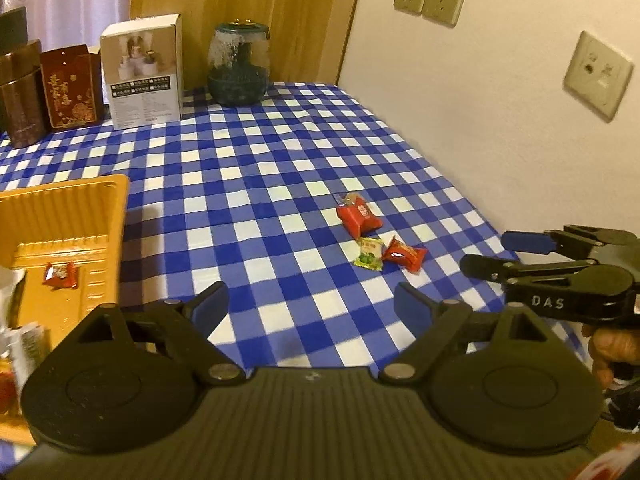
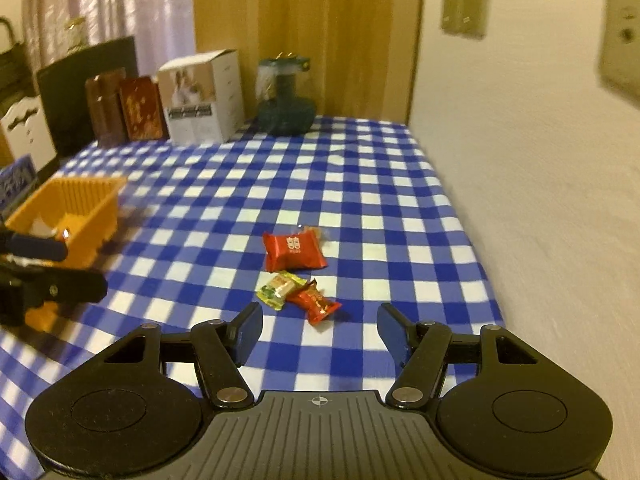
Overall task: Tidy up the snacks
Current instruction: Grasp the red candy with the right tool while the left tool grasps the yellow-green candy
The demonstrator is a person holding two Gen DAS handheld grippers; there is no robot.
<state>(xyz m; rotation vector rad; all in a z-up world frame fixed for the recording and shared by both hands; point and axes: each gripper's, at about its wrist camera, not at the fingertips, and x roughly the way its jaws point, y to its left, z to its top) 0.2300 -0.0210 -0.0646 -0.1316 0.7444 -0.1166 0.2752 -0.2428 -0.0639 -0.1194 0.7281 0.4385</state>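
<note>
Three wrapped snacks lie together on the blue checked tablecloth: a larger red packet, a small green and yellow candy and a small red candy. An orange tray at the left holds a red candy and other wrappers. My left gripper is open and empty, beside the tray. My right gripper is open and empty, just short of the small candies; it also shows in the left wrist view.
At the back stand brown and red tins, a white box and a dark glass jar. A white wall with sockets runs along the table's right edge.
</note>
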